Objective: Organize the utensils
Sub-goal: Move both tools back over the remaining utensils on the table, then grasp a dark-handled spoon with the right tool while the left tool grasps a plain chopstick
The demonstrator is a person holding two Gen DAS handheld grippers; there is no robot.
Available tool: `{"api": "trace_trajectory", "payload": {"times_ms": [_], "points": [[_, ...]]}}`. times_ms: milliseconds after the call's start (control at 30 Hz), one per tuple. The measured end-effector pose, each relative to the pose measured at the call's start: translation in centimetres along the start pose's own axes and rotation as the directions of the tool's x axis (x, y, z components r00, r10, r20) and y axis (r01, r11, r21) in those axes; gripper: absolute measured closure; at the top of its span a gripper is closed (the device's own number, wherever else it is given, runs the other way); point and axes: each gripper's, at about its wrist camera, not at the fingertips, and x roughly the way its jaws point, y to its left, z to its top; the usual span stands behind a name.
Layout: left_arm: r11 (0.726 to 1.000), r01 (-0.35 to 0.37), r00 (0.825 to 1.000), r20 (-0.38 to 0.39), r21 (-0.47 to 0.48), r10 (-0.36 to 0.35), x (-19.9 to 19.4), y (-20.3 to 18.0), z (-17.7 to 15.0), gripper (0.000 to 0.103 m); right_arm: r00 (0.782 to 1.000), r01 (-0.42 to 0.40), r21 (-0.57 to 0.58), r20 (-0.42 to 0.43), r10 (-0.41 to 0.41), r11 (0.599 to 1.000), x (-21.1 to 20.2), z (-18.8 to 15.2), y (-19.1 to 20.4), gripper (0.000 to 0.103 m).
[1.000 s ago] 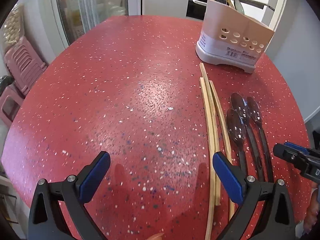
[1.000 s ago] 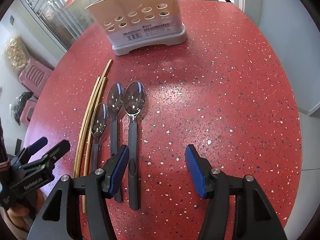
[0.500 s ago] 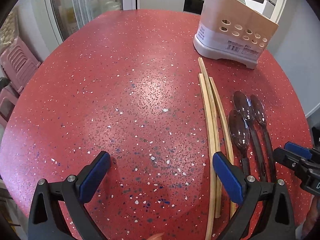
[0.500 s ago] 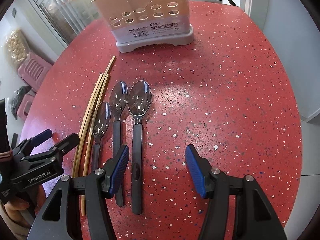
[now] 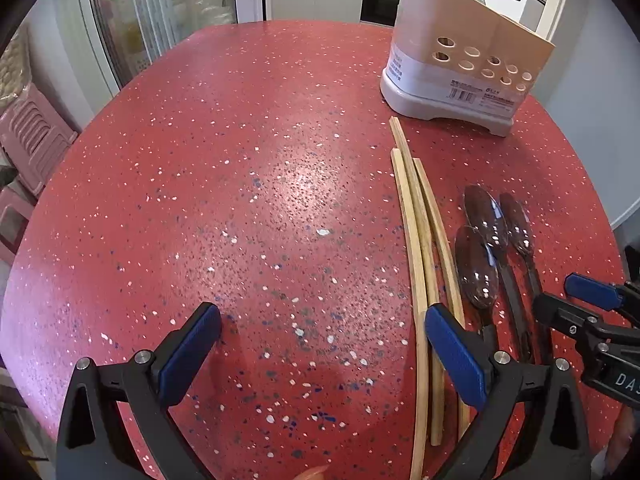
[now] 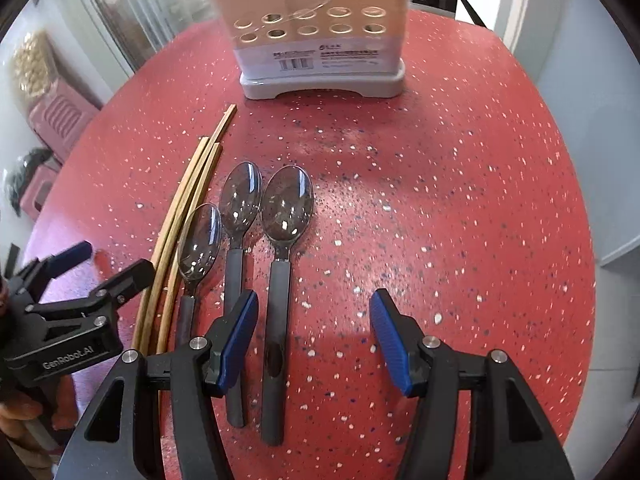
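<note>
Three wooden chopsticks (image 5: 420, 248) (image 6: 182, 216) lie side by side on the red speckled table (image 5: 240, 200). Right of them lie three spoons (image 5: 480, 256) with dark handles; the largest spoon (image 6: 282, 264) is on the right. A beige utensil holder (image 5: 460, 68) (image 6: 320, 36) with round holes stands at the far side. My left gripper (image 5: 320, 344) hangs open above bare table, its right finger over the chopsticks. My right gripper (image 6: 312, 336) is open above the spoon handles, nothing between its pads. Each gripper appears at the edge of the other's view.
The holder has utensils sticking out of its top. Pink plastic stools (image 5: 28, 136) stand on the floor left of the table. Glass doors (image 5: 160, 20) and kitchen cabinets lie beyond the far edge. A grey wall runs along the right.
Both grippers have moved forward over the table toward the holder, which looks nearer now. The right gripper has rolled a little. Their jaws have kept the same width.
</note>
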Motion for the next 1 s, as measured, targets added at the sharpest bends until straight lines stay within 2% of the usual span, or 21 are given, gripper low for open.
{"api": "trace_trajectory", "payload": {"times_ms": [300, 367, 500, 567, 767, 867, 933, 1000], "points": [[0.998, -0.019, 1.0, -0.019, 0.058, 0.02, 0.8, -0.5, 2.0, 0.0, 0.995, 0.083, -0.084, -0.047, -0.087, 0.993, 1.7, 2.1, 2.0, 0.041], [0.997, -0.033, 0.999, -0.021, 0.072, 0.035, 0.9, -0.6, 2.6, 0.0, 0.994, 0.08, -0.094, -0.06, -0.086, 0.992, 1.9, 2.7, 2.2, 0.043], [0.996, -0.038, 0.999, -0.034, 0.087, 0.041, 1.3, -0.7, 3.5, 0.0, 0.993, 0.074, -0.087, -0.082, -0.081, 0.993, 1.8, 3.8, 2.1, 0.079], [0.995, -0.034, 0.998, -0.045, 0.098, 0.038, 1.5, -1.0, 3.8, 0.0, 0.993, 0.063, -0.081, -0.094, -0.071, 0.995, 1.9, 4.4, 1.9, 0.089], [0.988, -0.028, 0.995, -0.095, 0.152, 0.043, 2.6, -2.2, 5.8, 0.0, 0.995, 0.03, -0.094, -0.092, -0.039, 0.995, 1.9, 5.0, 1.3, 0.09], [0.989, 0.044, 0.991, -0.132, 0.144, -0.024, 3.0, -2.4, 6.6, 0.0, 0.996, 0.002, -0.083, -0.089, -0.01, 0.997, 1.5, 4.6, 0.7, 0.09], [0.987, 0.047, 0.99, -0.142, 0.151, -0.025, 3.1, -2.6, 7.4, 0.004, 0.996, -0.022, -0.067, -0.093, 0.016, 0.997, 1.2, 3.9, 0.2, 0.09], [0.985, 0.055, 0.988, -0.153, 0.166, -0.03, 3.3, -2.9, 8.1, 0.013, 0.994, -0.053, -0.048, -0.094, 0.049, 0.997, 0.9, 3.8, -0.4, 0.09]]}}
